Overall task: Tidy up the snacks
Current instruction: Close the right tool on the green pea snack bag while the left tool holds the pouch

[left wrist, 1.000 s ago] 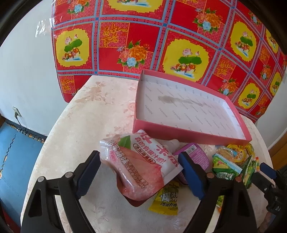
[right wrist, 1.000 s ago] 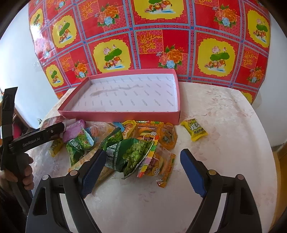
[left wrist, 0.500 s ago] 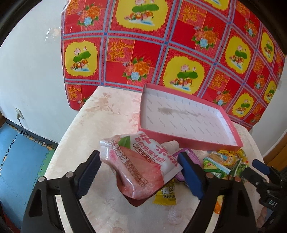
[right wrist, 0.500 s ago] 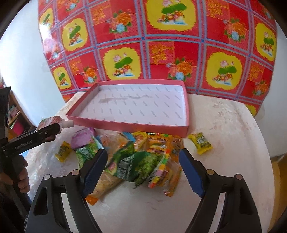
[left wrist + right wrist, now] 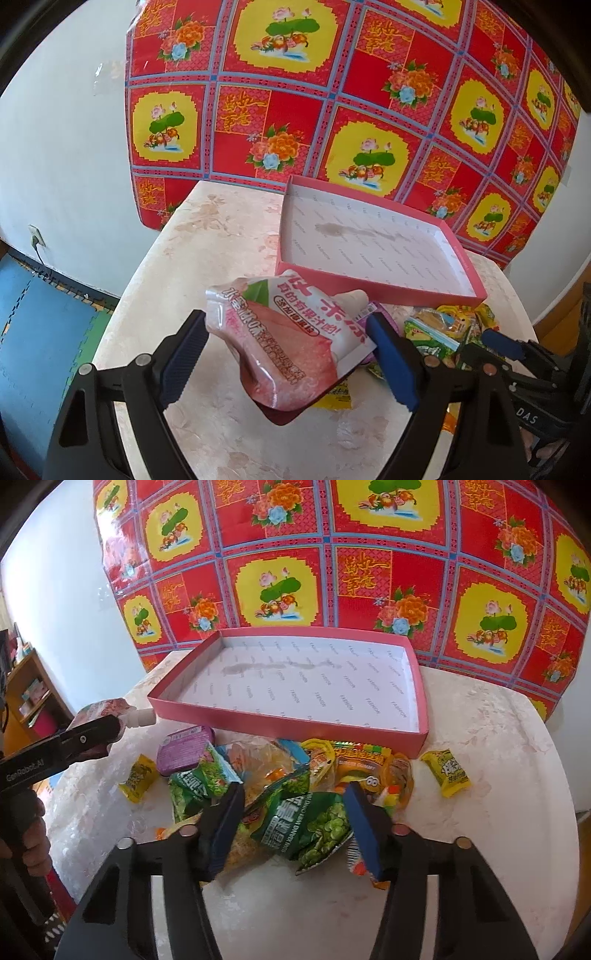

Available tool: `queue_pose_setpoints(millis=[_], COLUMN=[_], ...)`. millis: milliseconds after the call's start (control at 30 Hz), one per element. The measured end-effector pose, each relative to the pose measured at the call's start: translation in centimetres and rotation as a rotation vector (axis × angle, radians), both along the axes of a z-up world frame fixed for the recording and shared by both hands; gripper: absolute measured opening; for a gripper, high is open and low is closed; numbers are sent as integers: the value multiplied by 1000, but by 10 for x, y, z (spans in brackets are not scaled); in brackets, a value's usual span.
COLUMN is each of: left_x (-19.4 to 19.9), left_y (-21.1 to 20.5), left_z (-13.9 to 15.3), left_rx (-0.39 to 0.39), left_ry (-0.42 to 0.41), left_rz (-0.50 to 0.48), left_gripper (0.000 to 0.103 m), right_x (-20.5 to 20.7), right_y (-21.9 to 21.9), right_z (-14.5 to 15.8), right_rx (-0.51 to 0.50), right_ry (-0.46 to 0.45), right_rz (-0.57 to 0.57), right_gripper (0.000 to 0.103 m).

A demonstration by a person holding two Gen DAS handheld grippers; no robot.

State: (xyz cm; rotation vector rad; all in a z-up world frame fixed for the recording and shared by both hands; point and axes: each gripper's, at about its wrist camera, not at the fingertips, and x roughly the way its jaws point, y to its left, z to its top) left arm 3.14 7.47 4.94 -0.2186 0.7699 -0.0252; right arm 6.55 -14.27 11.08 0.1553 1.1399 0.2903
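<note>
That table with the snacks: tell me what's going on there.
A person is sorting snacks with a claw in each hand. The left claw holds a pink drink pouch lifted above the table, near the pink box, which holds no snacks yet. The right claw has just been closing on a green pea packet in the snack pile; its pads look pressed against the packet.

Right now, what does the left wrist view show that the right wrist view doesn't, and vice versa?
Left wrist only: printed front of the pink spouted juice pouch, off the table, clamped across the left gripper; blue floor mat.

Right wrist only: right gripper, jaws just closing onto the green pea packet; yellow candy packet lying alone; wooden shelf.

Both: shallow pink cardboard box, snack pile, red floral cloth.
</note>
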Motion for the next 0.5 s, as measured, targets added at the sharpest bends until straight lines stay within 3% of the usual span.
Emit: queue_pose_setpoints(millis=[167, 333, 400, 500], left_x=[-2, -4, -6, -8], left_y=[-2, -4, -7, -8], left_z=[4, 9, 12, 15], left_rx=[0, 4, 8, 12], left_ry=[-6, -16, -21, -26], left_rz=[-3, -6, -9, -12], left_gripper=[90, 90, 90, 90], right_x=[-1, -3, -4, -5], right_y=[-2, -7, -8, -11], right_z=[2, 4, 7, 13], right_rx=[5, 29, 36, 49], right_ry=[-1, -4, -16, -32], right_rz=[-6, -20, -21, -23], right_gripper=[22, 12, 2, 2])
